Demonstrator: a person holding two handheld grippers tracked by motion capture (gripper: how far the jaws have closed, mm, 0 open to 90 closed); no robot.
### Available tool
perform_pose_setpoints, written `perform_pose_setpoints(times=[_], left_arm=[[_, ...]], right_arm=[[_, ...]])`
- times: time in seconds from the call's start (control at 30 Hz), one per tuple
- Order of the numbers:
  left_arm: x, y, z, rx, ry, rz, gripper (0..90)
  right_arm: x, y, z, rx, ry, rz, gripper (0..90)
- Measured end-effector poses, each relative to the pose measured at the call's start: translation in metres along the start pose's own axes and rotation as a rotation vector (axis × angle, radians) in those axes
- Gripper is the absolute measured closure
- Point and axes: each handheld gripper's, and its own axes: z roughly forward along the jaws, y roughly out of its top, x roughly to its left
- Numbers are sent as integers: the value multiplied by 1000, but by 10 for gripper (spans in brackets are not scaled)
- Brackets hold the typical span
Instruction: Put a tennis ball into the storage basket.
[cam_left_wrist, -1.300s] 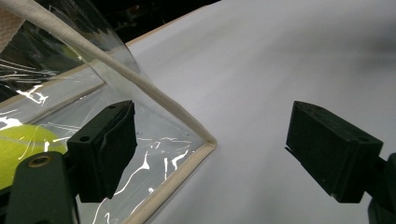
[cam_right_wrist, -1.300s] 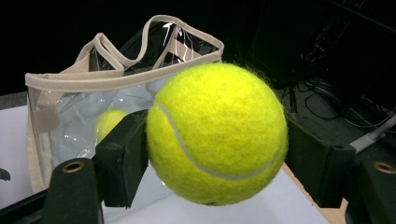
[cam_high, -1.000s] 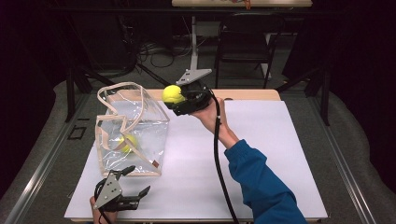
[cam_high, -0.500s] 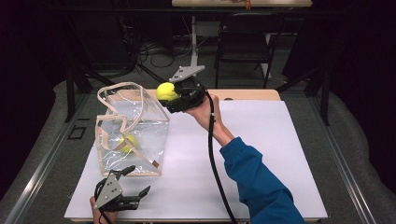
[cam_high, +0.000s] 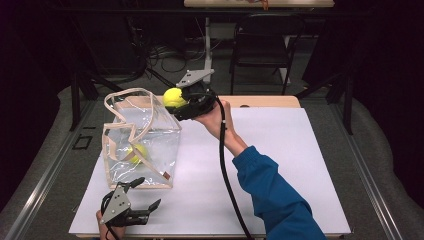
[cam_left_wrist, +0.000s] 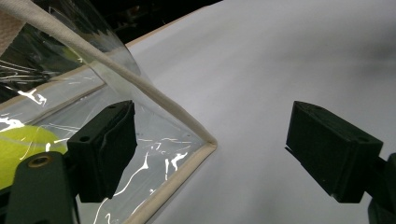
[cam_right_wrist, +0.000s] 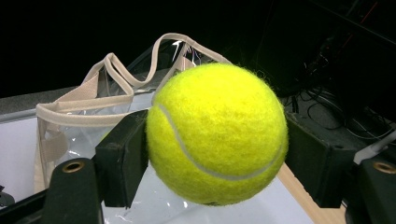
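Right gripper (cam_high: 184, 102): held up above the far edge of the surface, just beside the upper rim of the bag; its black fingers (cam_right_wrist: 122, 158) were clamped on a fuzzy yellow tennis ball (cam_right_wrist: 216, 134), one pad on each side.
Held ball: in the high view it sat (cam_high: 174, 97) at the gripper's tip, level with the bag's open top and clear of the surface.
Bag: a clear plastic tote bag with beige fabric trim and straps (cam_high: 142, 145) stood upright on the left part of the surface, mouth open upward; the straps (cam_right_wrist: 100, 91) curled over the rim.
Second ball: another yellow tennis ball (cam_high: 136, 153) lay inside the bag, on its floor; seen through the clear wall (cam_left_wrist: 18, 149) in the left gripper view.
Left gripper (cam_high: 142, 200): low at the near left edge, just in front of the bag; its fingers (cam_left_wrist: 108, 149) stood apart with nothing between them, the bag's trimmed bottom corner (cam_left_wrist: 205, 144) lying ahead of them.
Surface: a white rectangular sheet-covered table top (cam_high: 300, 165).
Right arm: a blue sleeve (cam_high: 275, 195) reached in from the bottom edge.
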Motion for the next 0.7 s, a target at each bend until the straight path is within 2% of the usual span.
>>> perform_pose_setpoints(times=[0.7], left_arm=[[0, 0, 0, -1, 0, 0, 159]], right_arm=[[7, 15, 5, -1, 20, -18, 262]])
